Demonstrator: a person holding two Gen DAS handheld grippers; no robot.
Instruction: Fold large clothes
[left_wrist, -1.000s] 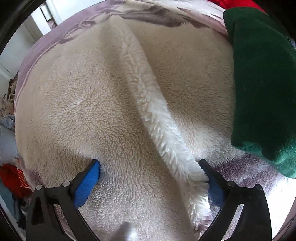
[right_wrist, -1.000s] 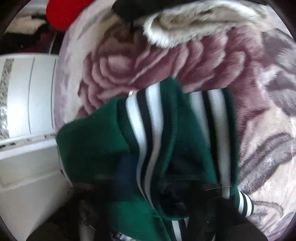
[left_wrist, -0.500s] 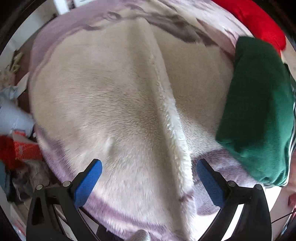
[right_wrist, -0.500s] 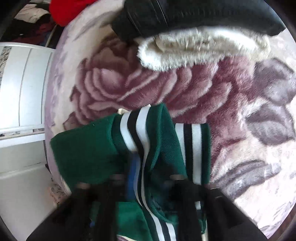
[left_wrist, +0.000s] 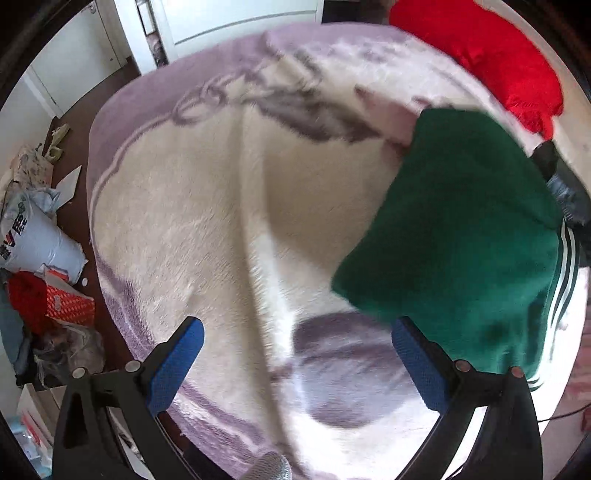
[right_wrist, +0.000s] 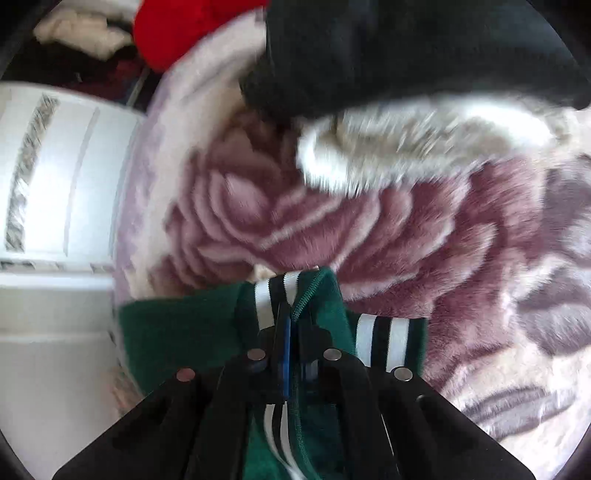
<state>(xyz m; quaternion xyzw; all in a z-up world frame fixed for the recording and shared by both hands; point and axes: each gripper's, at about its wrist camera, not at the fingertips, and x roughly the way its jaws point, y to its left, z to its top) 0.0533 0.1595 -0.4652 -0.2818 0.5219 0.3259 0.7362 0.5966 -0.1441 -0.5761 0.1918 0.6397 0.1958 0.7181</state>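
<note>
While the green garment (right_wrist: 177, 332) with its black-and-white striped trim lies bunched on the bed, the right tongs (right_wrist: 291, 332) are clenched on it, their blue pads pinched together at a fold beside the zipper. From the left wrist view the same green garment (left_wrist: 461, 236) sits as a rumpled heap on the right part of the bed, with its striped edge showing along the far right side.

The left tongs (left_wrist: 295, 345) hang above the bed with their jaws spread wide and nothing between the blue pads; they touch no cloth.

Under the garment spreads a plush blanket (right_wrist: 369, 229) patterned with large mauve roses, which in the left view shows cream with purple borders (left_wrist: 192, 206). Beyond the garment in the right view lies a roll of cream fleece (right_wrist: 424, 147), and a black garment (right_wrist: 406, 48) rests against its far side. A red cloth (left_wrist: 491, 59) lies at the far edge of the bed. White furniture (right_wrist: 55, 184) stands beside the bed, and bags and boxes (left_wrist: 37, 266) clutter the floor.
</note>
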